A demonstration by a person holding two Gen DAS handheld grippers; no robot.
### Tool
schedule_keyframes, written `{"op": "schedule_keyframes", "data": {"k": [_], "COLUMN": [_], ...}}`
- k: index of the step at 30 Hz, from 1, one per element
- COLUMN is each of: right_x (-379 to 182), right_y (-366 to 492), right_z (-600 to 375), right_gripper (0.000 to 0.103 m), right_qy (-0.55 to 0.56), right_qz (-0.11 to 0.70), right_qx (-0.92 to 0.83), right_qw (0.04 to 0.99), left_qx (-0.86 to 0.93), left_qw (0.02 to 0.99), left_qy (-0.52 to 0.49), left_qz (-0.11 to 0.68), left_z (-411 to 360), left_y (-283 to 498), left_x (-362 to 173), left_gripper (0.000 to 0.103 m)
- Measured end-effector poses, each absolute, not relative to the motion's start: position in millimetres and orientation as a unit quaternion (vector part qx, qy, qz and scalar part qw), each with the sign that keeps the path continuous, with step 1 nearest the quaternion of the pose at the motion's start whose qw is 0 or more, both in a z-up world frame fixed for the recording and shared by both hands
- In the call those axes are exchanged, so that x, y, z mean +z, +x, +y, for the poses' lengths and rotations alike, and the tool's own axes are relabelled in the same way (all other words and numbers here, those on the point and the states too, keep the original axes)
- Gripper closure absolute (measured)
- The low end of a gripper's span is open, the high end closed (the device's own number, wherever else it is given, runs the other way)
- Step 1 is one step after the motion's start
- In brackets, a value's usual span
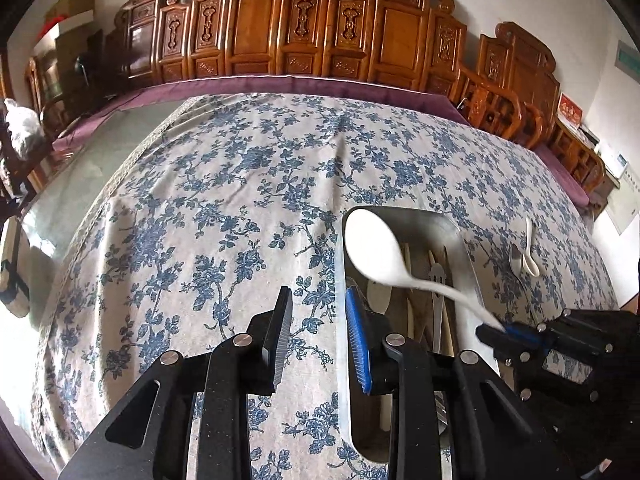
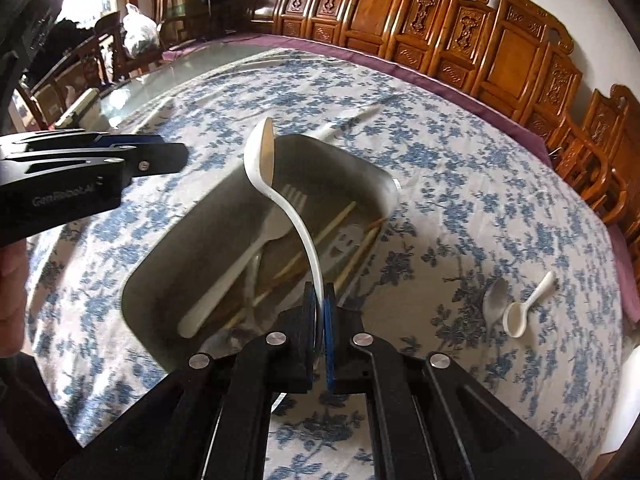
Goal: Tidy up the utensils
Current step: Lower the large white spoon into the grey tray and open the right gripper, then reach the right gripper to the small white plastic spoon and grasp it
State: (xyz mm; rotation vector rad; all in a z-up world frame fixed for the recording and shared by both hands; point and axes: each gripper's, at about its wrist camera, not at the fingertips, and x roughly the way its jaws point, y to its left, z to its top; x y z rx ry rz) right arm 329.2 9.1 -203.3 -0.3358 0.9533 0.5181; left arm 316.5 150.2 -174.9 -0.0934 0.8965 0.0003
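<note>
— Right gripper point(image 2: 319, 332)? Pinched tight on the ladle point(image 2: 262, 160) handle. Bowl end up over the tray's point(image 2: 384, 184) far rim.

— Left gripper point(image 1: 320, 336)? Spread, nothing between (just left of the tray edge).

— On the cloth point(image 1: 224, 184)? Two small spoons point(image 2: 508, 308) right of the tray. Lots of bare room left.

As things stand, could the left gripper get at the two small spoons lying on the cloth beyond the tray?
Probably not directly: the small spoons lie past the tray, and the right gripper with its white ladle sits between.
</note>
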Motion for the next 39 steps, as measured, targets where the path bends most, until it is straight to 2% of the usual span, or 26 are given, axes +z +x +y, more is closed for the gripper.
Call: {"op": "schedule_keyframes", "data": {"k": [11, 16, 22, 33, 35, 37, 39], "right_x": [-202, -200, -200, -199, -197, -193, -187], "right_y": [326, 328, 324, 309, 307, 305, 304], "right_z": [11, 7, 1, 7, 4, -2, -11], "right_gripper": [0.098, 0.091, 0.089, 0.078, 0.071, 0.071, 0.071], "right_qy": [-0.154, -0.108, -0.068, -0.046, -0.047, -0.045, -0.046], "right_qz": [0.462, 0.472, 0.484, 0.491, 0.484, 0.475, 0.464], "right_qx": [0.22, 0.237, 0.269, 0.332, 0.33, 0.332, 0.326], "right_qw": [0.845, 0.842, 0.83, 0.804, 0.809, 0.814, 0.822], "left_qx": [0.0, 0.002, 0.003, 0.001, 0.0, -0.003, -0.007], "left_qw": [0.9, 0.9, 0.901, 0.901, 0.902, 0.902, 0.904], "left_qy": [-0.045, -0.047, -0.049, -0.049, -0.049, -0.051, -0.054], "left_qz": [0.433, 0.433, 0.432, 0.43, 0.43, 0.428, 0.425], "left_z": [151, 152, 154, 154, 154, 153, 149], "left_y": [316, 316, 315, 315, 315, 314, 313], "left_x": [-174, -173, -173, -172, -172, -171, -168], "left_gripper": [0.078, 0.077, 0.077, 0.077, 0.075, 0.069, 0.068]}}
